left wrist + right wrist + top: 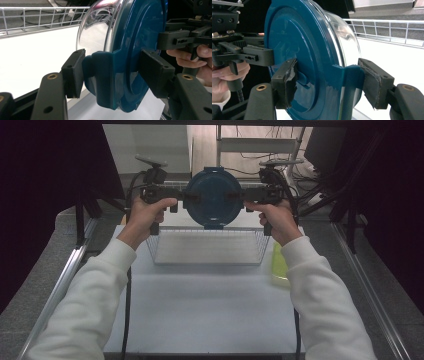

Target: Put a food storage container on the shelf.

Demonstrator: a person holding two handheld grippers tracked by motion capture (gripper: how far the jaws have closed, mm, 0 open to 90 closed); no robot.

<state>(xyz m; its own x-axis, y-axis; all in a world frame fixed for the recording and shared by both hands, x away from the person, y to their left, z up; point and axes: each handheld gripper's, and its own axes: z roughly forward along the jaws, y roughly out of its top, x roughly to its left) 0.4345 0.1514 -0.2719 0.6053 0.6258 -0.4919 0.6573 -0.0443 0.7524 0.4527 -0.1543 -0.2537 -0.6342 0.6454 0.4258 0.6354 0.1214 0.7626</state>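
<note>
Blue-lidded and clear-bodied, the round container [213,196] hangs on its side in the air above the far edge of the tabletop [210,310], over the wire basket [208,245]. The left gripper [176,196] is clamped on one lid tab, the right gripper [246,196] on the opposite tab. A yellow-green thing [279,265] lies near the right edge.

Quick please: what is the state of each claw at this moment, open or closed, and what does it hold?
Left claw: closed on the left edge of the blue-lidded container, held up on its side.
Right claw: closed on the container's right edge.
</note>
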